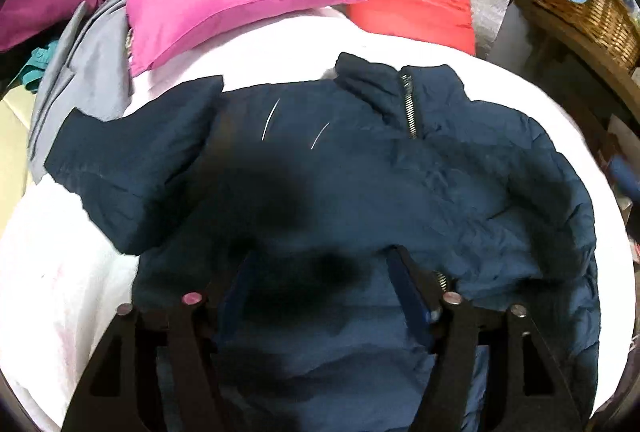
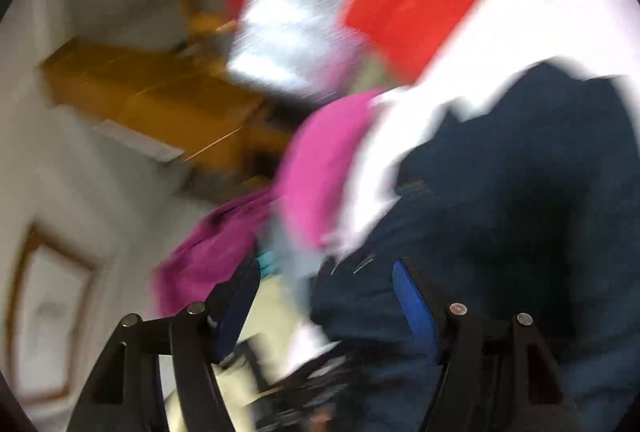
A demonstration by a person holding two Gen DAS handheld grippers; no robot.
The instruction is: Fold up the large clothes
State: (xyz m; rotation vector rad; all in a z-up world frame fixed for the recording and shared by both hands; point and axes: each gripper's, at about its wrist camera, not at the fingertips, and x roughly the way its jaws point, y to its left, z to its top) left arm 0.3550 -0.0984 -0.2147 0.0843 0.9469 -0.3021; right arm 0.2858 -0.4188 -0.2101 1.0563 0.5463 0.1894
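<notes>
Both my left claw [image 1: 320, 272] and right claw [image 2: 324, 284] gape empty over the navy jacket [image 1: 460, 172]; its puffy folded sleeve [image 1: 132, 160] may spring back open.

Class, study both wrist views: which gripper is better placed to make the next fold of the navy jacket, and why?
Probably the left gripper: open, squarely above the navy jacket spread on the white sheet. The right gripper is tilted at the jacket's edge, its view blurred.
</notes>
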